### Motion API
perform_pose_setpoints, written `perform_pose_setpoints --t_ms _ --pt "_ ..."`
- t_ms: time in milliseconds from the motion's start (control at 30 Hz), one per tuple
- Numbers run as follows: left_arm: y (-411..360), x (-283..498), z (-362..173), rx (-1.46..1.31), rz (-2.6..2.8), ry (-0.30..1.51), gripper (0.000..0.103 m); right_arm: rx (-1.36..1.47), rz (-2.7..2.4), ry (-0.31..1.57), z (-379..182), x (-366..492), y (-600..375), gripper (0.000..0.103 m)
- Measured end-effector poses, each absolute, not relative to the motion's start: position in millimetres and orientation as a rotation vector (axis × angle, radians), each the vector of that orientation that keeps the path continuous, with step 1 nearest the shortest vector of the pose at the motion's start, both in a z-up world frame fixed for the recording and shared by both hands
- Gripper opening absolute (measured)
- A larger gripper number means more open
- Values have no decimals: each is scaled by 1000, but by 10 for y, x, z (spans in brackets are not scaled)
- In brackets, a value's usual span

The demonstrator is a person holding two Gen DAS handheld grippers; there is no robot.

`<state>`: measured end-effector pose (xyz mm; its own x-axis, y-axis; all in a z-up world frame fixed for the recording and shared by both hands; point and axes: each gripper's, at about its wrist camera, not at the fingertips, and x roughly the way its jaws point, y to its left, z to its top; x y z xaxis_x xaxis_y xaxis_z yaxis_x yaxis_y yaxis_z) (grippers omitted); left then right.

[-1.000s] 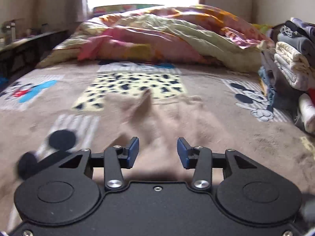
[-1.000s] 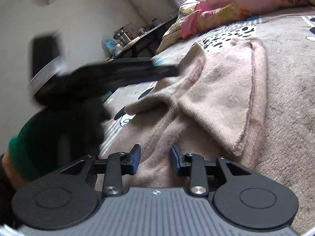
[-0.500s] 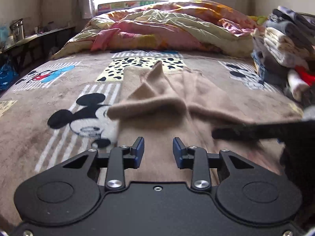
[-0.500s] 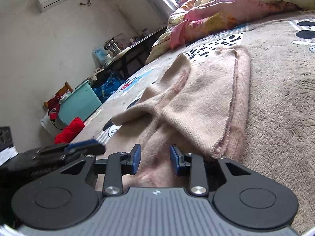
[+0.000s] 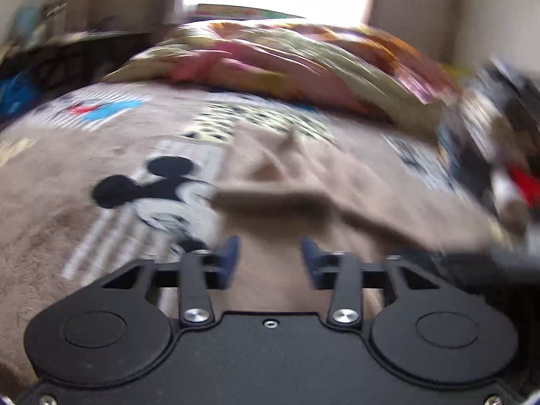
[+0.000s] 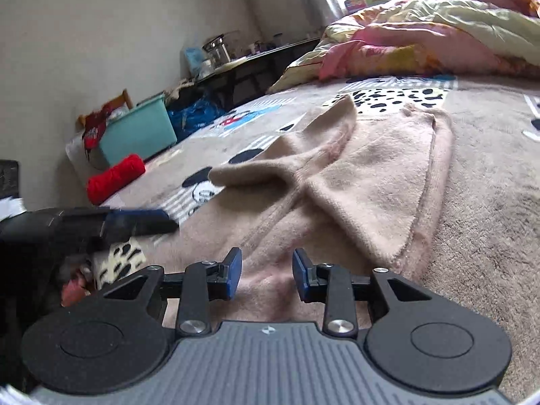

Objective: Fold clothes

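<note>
Left view now smeared with motion blur, sharp half a second ago. Left tongs (image 5: 269, 256): jaws have just been opening, gap wider than in the earlier frame, pads clear of cloth, nothing pinched. The garment (image 5: 303, 202) sits straight ahead of them and below, as before, framed slightly further right. In the right view the left tongs (image 6: 141, 221) show as a dark bar at far left, tip now reaching further in over the garment's near edge than a half second back.

Right tongs (image 6: 266, 271): gap same as earlier, jaws standing apart. Pinkish fleece fills the space between the pads; whether the pads press on it I cannot tell. Horizon less tilted than in the previous frame.

Garment (image 6: 371, 182): beige-pink fleece, flat on the bed ahead of both tongs. One flap is folded over, its ribbed hem running away from the right tongs on the right side. A sleeve or corner sticks out to the left, raised a little, another peak behind it.

Blanket (image 6: 489, 236): tan plush, cartoon mouse print (image 5: 152, 182) left of the left tongs, spotted panel beyond the garment.

Quilt (image 6: 438, 33): bunched, pink and yellow, far end under a bright window.

Clothes pile (image 5: 499, 141): far right of left tongs, blurred.

Teal bin (image 6: 138, 135) and red roll (image 6: 114, 177): off the bed, left of right tongs, by the wall.
</note>
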<state>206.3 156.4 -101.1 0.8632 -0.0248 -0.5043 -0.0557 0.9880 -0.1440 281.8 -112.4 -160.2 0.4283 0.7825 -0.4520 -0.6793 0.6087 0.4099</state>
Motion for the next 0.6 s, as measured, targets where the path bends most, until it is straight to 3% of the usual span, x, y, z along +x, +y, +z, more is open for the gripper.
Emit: perform_pose_setpoints --t_ms 267,300,333,367,600 --pt "894 2586 -1310 960 -147 549 49 194 932 667 -1679 2878 -1093 35" --pt "846 2631 -1376 1041 -172 563 42 200 931 666 -1677 2890 -1094 36" --pt "816 2669 -1410 1079 -194 573 19 207 930 666 -1681 2903 -1096 36" --pt "787 2694 -1410 1099 -193 578 9 215 928 666 -1686 2915 -1099 36" --pt "506 2520 -1273 1037 -122 628 8 249 920 654 -1665 2947 -1168 36"
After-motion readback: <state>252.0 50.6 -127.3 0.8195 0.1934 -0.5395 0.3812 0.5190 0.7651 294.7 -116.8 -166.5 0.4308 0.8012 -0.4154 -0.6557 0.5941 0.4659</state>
